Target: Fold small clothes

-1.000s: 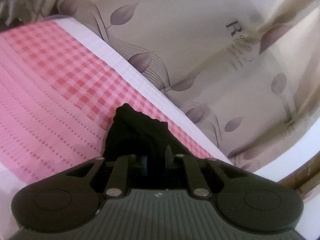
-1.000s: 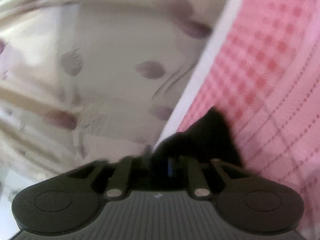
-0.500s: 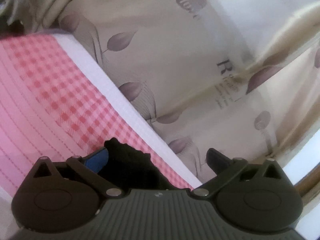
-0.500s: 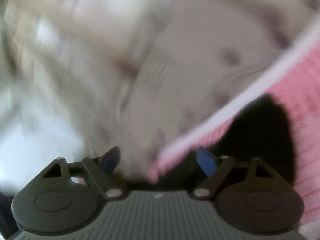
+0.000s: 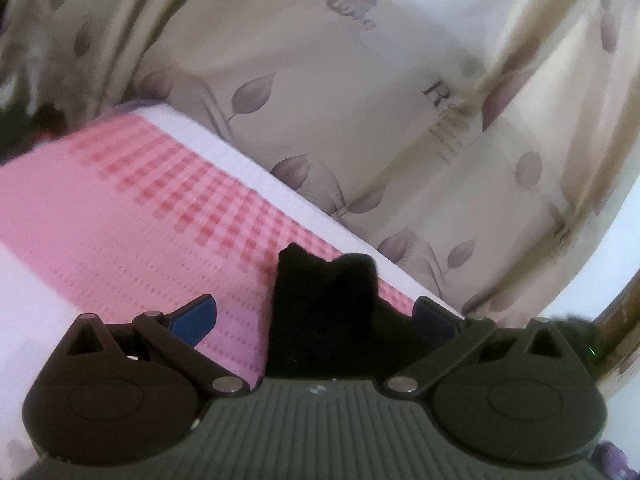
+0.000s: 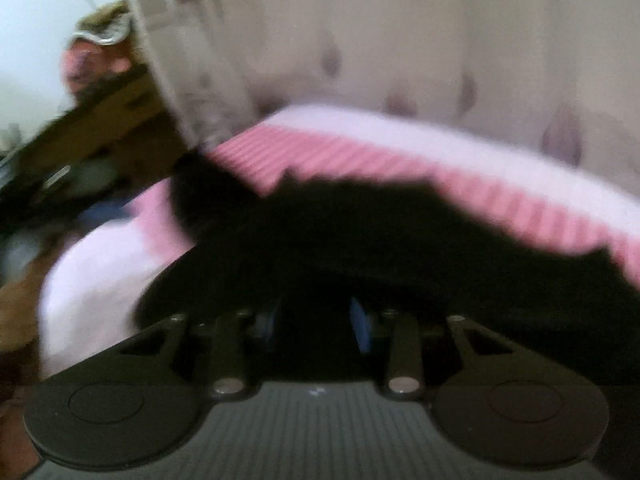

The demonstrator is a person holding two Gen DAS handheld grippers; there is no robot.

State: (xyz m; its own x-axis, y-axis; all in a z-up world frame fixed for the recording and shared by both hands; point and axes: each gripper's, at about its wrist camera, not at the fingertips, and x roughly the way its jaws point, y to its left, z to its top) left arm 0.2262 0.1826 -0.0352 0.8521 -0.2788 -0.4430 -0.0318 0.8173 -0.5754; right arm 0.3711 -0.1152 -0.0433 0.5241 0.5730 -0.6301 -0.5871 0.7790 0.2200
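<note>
Because the black garment [image 5: 324, 312] is thin, limp cloth, it should weigh next to nothing, sag wherever it is unsupported and bunch when pushed, so the sensible hold is a pinch on a hem or corner, with the fabric lifted clear and not dragged over the pink checked cloth [image 5: 132, 208] that covers the bed

Nearest in the left wrist view, the left gripper [image 5: 316, 318] has its jaws spread wide, blue pads far apart, and grips nothing; the garment lies between them on the pink cloth, its two peaked corners pointing toward the far white edge of the bed [image 5: 256, 168]. Whether either pad touches the fabric cannot be told, since the right pad sits against black shadow

Nearest in the right wrist view, the right gripper [image 6: 316, 320] has its jaws drawn close, with a narrow dark gap between the blue pads. The garment [image 6: 360, 240] fills the space right in front of and around them, but blur and black on black hide whether cloth is actually pinched, so its state cannot be told

Farther off, the garment stretches across the pink cloth [image 6: 360, 160] toward the white far edge, its outline smeared by motion and its right end cut off by the picture's rim. Folds, seams and which piece of clothing it is cannot be made out. Beyond hangs a leaf-patterned curtain [image 5: 360, 100], and blurred clutter sits past the bed's left corner
</note>
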